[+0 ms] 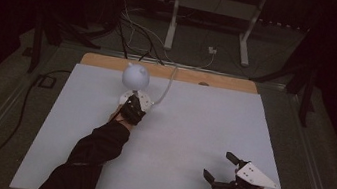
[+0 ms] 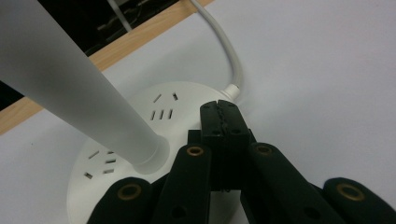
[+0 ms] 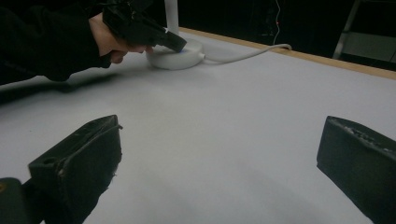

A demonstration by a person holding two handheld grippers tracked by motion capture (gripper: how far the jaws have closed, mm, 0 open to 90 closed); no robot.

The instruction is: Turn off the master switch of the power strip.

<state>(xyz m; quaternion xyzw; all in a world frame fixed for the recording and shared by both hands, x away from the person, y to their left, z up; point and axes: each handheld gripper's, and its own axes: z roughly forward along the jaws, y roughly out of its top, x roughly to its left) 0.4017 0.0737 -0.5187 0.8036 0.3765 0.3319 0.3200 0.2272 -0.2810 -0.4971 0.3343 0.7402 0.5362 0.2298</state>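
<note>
A white lamp with a round head (image 1: 136, 75) and a white stem (image 2: 79, 93) stands on a round white base (image 2: 140, 121) that carries socket slots, at the table's far left. My left gripper (image 1: 133, 107) rests on that base, jaws shut together with nothing between them, tips (image 2: 223, 114) near the white cable's plug (image 2: 232, 89). From the right gripper view, that left gripper (image 3: 175, 43) presses on the base (image 3: 180, 58). My right gripper (image 1: 218, 168) hovers open and empty over the table's near right, its fingers (image 3: 81, 158) wide apart.
The white table sheet (image 1: 175, 136) has a wooden strip (image 1: 229, 82) along its far edge. The white cable (image 1: 167, 87) runs off the back edge toward floor wiring. A white metal stand (image 1: 214, 10) is behind the table, dark surroundings beyond.
</note>
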